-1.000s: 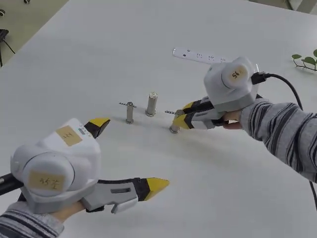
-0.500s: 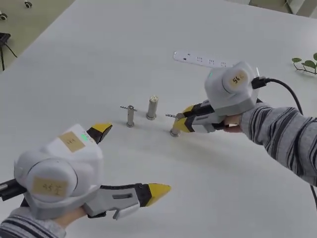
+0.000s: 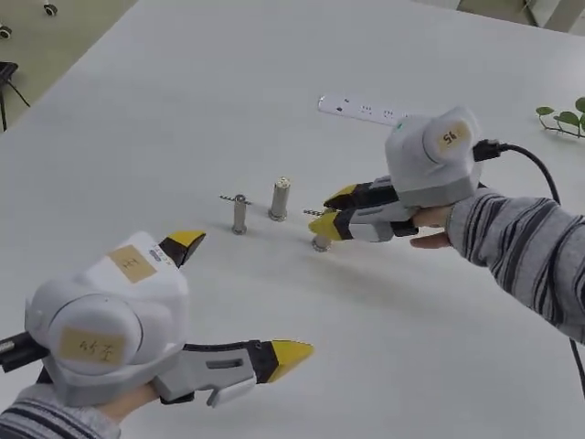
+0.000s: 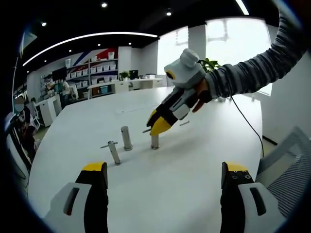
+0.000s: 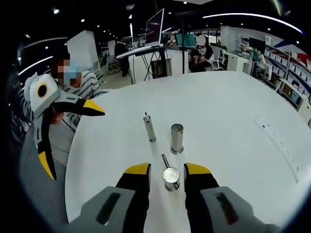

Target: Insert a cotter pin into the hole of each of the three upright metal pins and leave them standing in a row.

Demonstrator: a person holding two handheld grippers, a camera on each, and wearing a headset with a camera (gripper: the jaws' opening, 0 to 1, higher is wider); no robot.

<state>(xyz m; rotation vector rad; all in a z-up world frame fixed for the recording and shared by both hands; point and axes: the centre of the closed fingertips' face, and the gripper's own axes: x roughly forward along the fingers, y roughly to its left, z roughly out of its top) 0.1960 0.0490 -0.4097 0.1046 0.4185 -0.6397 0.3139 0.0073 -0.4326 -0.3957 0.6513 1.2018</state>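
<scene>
Three metal pins [image 5: 177, 138] stand upright: one between the right gripper's [image 5: 167, 170] narrowly parted jaws, two just beyond. Two carry cotter pins [image 5: 165, 160]. The left gripper [image 4: 165, 167] gapes wide, empty.

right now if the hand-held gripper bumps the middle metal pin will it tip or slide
Probably tips: the middle metal pin is tall and narrow on a small base. Fallen, its round body would likely roll on the smooth table. Looks metal, so likely stiff.

Jaws apart: left tool [image 3: 239, 294], right tool [image 3: 331, 209]
</scene>
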